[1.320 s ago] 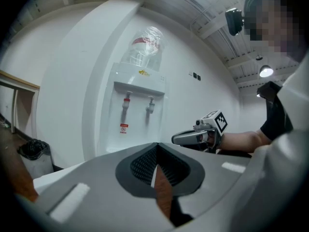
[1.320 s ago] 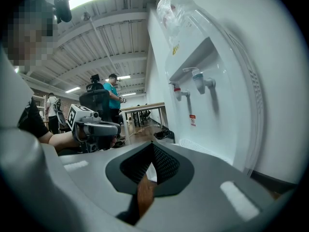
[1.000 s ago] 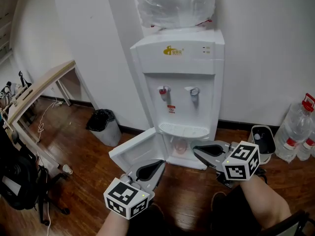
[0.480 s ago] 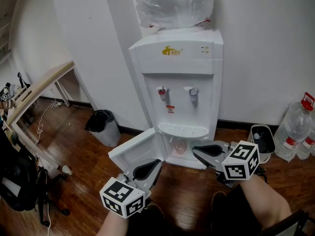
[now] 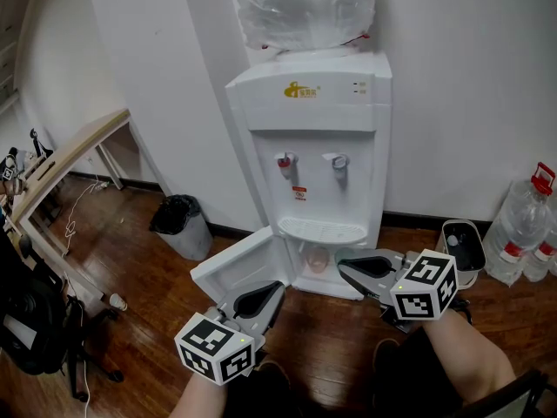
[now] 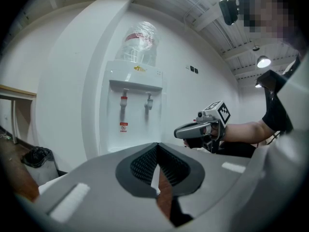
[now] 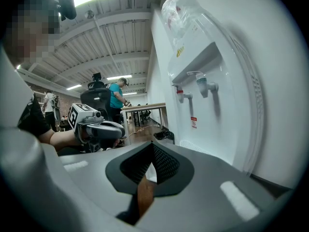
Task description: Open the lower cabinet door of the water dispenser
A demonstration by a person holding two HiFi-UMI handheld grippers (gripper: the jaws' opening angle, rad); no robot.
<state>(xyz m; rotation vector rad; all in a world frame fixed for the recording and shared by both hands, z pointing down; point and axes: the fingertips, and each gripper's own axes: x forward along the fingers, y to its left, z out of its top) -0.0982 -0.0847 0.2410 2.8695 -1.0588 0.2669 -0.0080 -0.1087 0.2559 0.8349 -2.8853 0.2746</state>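
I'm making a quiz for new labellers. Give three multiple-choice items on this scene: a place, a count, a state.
1. In the head view, where is the black bin? A) left of the dispenser B) right of it C) on it
2. How many taps has the dispenser? A) one B) two C) four
3. The lower cabinet door is: A) shut B) swung open C) missing
Answers: 1 A, left by the wall; 2 B, one red, one pale; 3 B, it angles out, compartment exposed.

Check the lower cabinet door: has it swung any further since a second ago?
No. The lower cabinet door keeps the same open angle against the water dispenser.
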